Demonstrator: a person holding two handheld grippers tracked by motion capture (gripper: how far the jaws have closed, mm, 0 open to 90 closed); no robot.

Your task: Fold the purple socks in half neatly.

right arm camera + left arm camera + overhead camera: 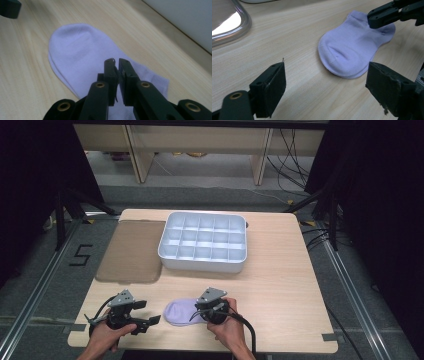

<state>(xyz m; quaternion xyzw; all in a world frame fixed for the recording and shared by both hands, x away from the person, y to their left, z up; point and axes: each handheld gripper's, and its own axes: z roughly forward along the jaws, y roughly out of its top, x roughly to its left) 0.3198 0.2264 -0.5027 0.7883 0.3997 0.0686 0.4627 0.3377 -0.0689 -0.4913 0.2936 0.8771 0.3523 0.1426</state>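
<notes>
A pale lilac ankle sock [181,312] lies flat near the table's front edge. My right gripper [196,313] comes in from the right over its cuff end. In the right gripper view the right gripper [116,61] has its jaws drawn together with only a hairline gap and no fabric between them, and the sock [80,57] spreads out just beneath. My left gripper [148,313] rests to the left of the sock, apart from it. In the left gripper view the left gripper [327,72] stands wide open and empty, with the sock [352,50] ahead and the right gripper [384,15] on its far end.
A white tray [202,263] split into several compartments stands at the table's back middle. Left of it lies a flat brownish translucent lid [131,251], whose rounded corner [229,25] is in the left gripper view. The tray's wall [185,20] rises behind the sock.
</notes>
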